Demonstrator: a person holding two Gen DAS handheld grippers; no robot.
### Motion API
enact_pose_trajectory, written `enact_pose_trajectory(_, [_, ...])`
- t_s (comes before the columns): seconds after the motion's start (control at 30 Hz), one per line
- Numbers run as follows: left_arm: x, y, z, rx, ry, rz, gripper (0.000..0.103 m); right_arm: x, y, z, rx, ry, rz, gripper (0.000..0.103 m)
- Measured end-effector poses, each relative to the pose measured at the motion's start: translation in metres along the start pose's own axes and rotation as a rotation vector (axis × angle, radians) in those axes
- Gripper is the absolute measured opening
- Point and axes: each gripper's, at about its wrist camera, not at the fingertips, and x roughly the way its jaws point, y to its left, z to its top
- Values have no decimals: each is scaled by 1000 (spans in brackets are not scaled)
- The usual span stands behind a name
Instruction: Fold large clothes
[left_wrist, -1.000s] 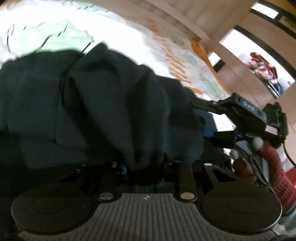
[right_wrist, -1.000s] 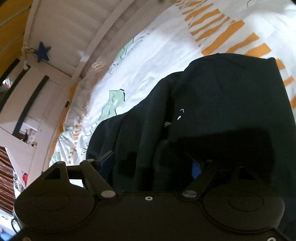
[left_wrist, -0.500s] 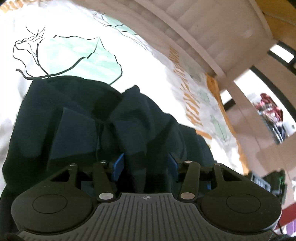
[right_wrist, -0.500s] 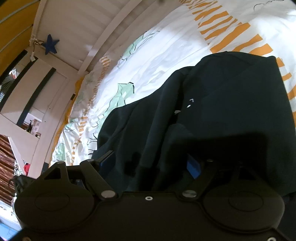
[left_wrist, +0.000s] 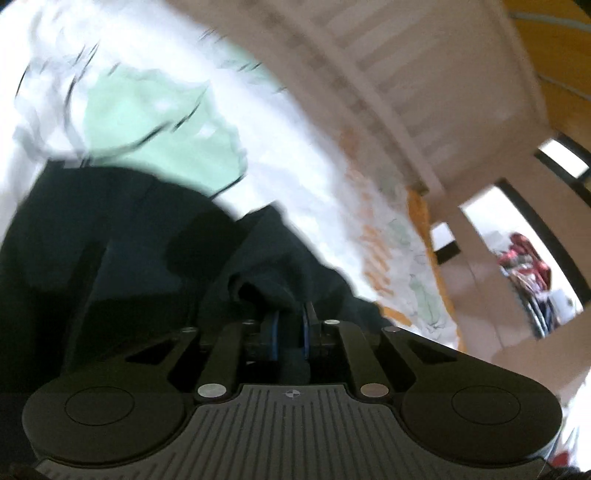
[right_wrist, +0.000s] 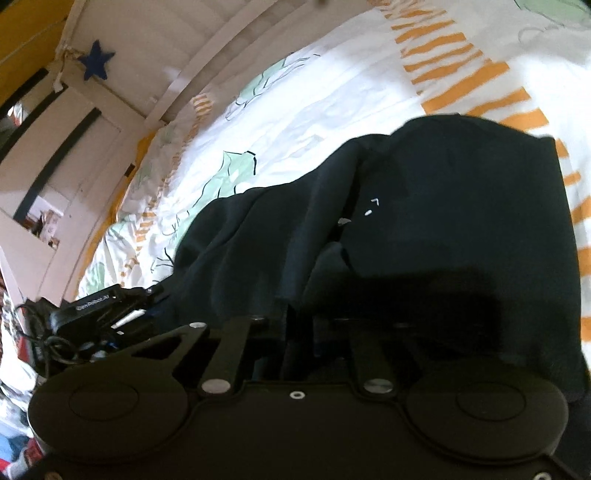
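1. left wrist view: the left tongs are drawn together, their blue pads pinching a bunched fold of the dark garment.
2. the frame is motion-blurred; the dark garment lies on the bed, spreading from the tongs toward a pale green leaf print on the white cover.
3. beyond the bed, on the far side from the garment, stands a white slatted bed frame.
4. right wrist view: the right tongs are closed on a ridge of the same dark garment; cloth rises straight from between the fingers, which sit in deep shadow.
5. from there the garment lies across the bed, rumpled in long folds on the side nearer the left tongs, flatter on the other side.
6. orange stripes on the cover run just past the garment's far edge.
7. the left tongs meet the garment's near corner, beside the bed's edge.
8. a blue star hangs on the white frame beyond the bed.
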Motion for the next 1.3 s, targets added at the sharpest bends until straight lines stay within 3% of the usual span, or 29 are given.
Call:
enact_pose_trajectory(0.17, [-32, -43, 4, 155, -99, -80, 10, -16, 23, 21, -121, -70, -4, 17])
enact_pose_trajectory(0.23, [-40, -53, -8, 235, -103, -71, 10, -25, 28, 30, -155, -105, 3, 17])
enact_pose_trajectory(0.33, [-32, -45, -30, 288, -24, 11, 10, -25, 20, 34, -165, -78, -15, 17])
enact_pose_trajectory(0.43, [-16, -16, -47, 195, 110, 175, 10, -9, 4, 23, -187, 2, -132, 22])
enact_pose_trajectory(0.53, [-15, 1, -46, 147, 116, 224, 10, -4, -9, 11, -184, 12, -198, 41])
enact_pose_trajectory(0.6, [-22, -4, -40, 190, 76, 234, 10, -11, -17, 9, -152, -20, -214, 57])
enact_pose_trajectory(0.67, [-32, -15, -35, 238, 24, 239, 11, -18, -21, 8, -145, -51, -220, 62])
enact_pose_trajectory(0.7, [-37, -19, -32, 254, -10, 234, 13, -22, -21, 8, -146, -68, -220, 66])
enact_pose_trajectory(0.77, [-43, -27, -27, 276, -62, 213, 26, -32, -19, 6, -162, -114, -224, 66])
enact_pose_trajectory(0.83, [-38, -31, -18, 290, -62, 179, 41, -38, -16, 4, -184, -157, -226, 66])
enact_pose_trajectory(0.93, [-27, -25, -8, 223, -30, 137, 42, -41, -3, 9, -204, -201, -214, 66])
enact_pose_trajectory(1.07, [-26, -13, 1, 155, -54, 143, 42, -43, 35, -1, -394, -237, -168, 69])
enact_pose_trajectory(1.3, [-30, -2, 10, 194, 21, 218, 44, -8, 112, -53, -763, -143, -92, 74])
